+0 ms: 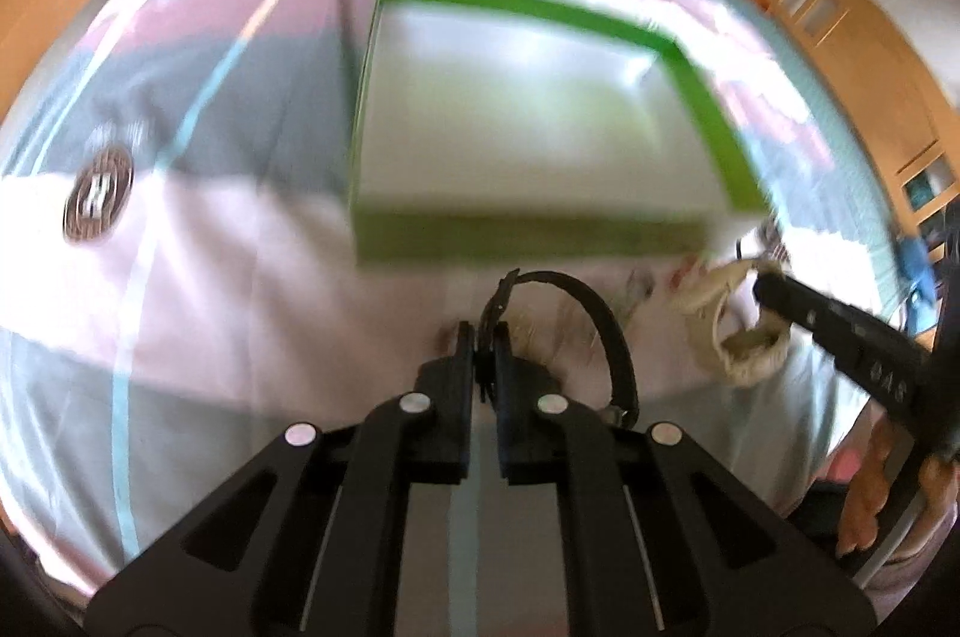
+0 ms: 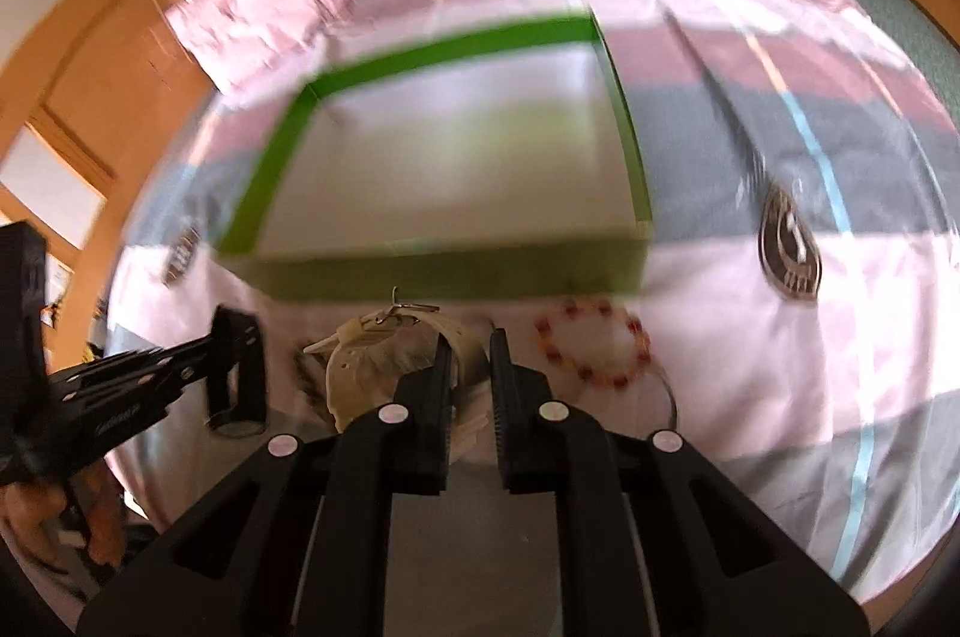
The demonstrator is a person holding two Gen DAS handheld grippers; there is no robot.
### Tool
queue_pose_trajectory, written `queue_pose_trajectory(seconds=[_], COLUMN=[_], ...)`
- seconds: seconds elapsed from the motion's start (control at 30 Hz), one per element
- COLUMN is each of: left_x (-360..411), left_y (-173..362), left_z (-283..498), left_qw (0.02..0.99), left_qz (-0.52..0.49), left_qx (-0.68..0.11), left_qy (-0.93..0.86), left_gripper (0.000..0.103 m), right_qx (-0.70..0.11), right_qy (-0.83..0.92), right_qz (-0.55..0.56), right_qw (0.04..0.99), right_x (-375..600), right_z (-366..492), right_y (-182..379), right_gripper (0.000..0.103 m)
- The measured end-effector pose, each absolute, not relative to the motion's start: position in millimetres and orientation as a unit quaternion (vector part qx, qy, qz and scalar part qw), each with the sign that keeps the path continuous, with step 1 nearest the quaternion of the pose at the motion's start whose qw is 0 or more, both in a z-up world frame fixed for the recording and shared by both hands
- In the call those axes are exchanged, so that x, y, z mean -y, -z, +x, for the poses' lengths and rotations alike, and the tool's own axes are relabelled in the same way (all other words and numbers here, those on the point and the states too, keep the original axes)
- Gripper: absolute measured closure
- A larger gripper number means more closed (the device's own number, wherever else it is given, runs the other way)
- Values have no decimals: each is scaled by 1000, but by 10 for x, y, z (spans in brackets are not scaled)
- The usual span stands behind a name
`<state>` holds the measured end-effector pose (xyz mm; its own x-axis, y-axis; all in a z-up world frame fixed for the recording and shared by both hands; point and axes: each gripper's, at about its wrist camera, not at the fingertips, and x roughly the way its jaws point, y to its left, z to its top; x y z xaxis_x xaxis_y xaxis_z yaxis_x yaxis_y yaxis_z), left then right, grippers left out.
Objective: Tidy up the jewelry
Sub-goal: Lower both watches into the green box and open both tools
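On the left, the left gripper (image 1: 483, 337) is clenched on the black strap (image 1: 606, 331), which curves away to the right of its fingers above the striped bedcover (image 1: 198, 277). On the right, the right gripper (image 2: 470, 343) grasps the cream strap (image 2: 384, 337); beside it a bracelet of red beads (image 2: 594, 343) lies on the cover. The green box (image 1: 528, 235), open and white inside, stands just behind both straps

A green rim is seen on the white-floored box (image 1: 699, 96). The bedspread (image 1: 210, 277) is banded in pink, grey and pale blue. One strap (image 1: 606, 331) is black, another (image 2: 384, 343) cream; the bracelet (image 2: 594, 343) is red-beaded.
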<state>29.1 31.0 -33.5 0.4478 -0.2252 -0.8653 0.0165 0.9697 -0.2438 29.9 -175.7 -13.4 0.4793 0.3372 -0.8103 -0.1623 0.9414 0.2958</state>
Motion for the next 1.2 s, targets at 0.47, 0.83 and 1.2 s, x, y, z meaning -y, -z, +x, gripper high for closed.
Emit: queue_pose_trajectory(seconds=[0.47,0.83,1.2], left_x=[-480,-598,-309], left_y=[250,330,228], left_z=[1071,1105,522], left_qw=[868,867,839], left_qz=[-115,-117,-87], left_qx=[-483,-483,-531], left_qy=[32,9,78], left_gripper=[97,71,70], right_qx=[-415,-434,-511], right_qy=[-110,-107,-102], right_qz=[100,109,94], right_qw=[898,888,848], right_x=[1844,1793,2183], right_z=[1034,1087,546], right_y=[116,185,72], right_gripper=[91,63,63])
